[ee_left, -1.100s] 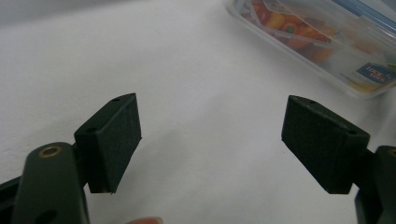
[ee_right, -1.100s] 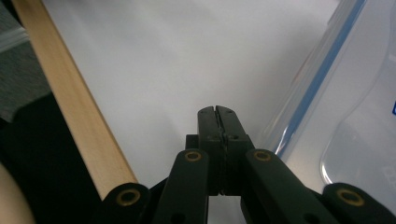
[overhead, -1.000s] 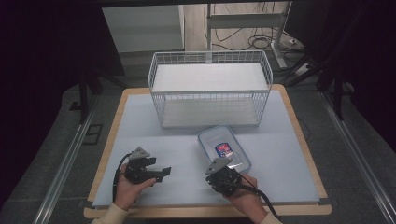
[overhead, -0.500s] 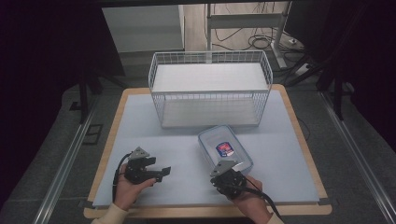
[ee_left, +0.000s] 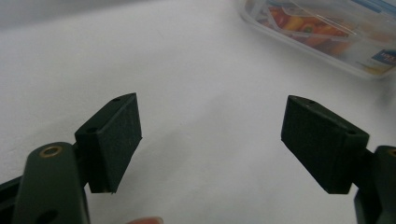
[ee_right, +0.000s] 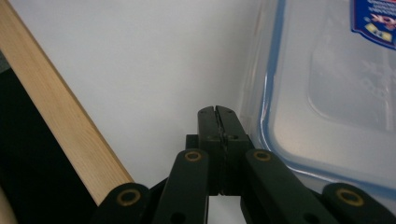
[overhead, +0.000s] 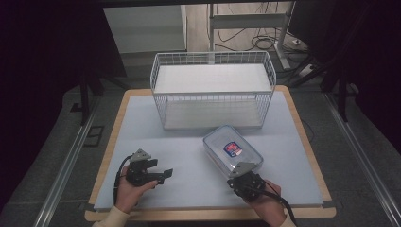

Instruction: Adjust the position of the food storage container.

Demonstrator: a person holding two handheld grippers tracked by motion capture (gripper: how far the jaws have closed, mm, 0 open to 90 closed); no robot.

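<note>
A clear plastic food container (overhead: 231, 148) with a blue-rimmed lid and a red label lies flat on the white table mat, right of centre. My right gripper (overhead: 242, 174) sits at its near corner; in the right gripper view the right gripper (ee_right: 217, 112) is shut with nothing between the jaws, its tips just beside the container (ee_right: 327, 93) rim. My left gripper (overhead: 163, 174) rests low over the mat at the front left. In its own view the left gripper (ee_left: 210, 126) is wide open on bare mat, with the container (ee_left: 327, 28) farther off.
A white wire basket (overhead: 213, 97) stands at the back middle of the table with nothing in it. The table's wooden edge (ee_right: 60, 121) runs close to my right gripper. Dark floor, rails and cables surround the table.
My right hand and gripper have drifted a little to the right and toward the near edge. The left gripper and the container have stayed put.
</note>
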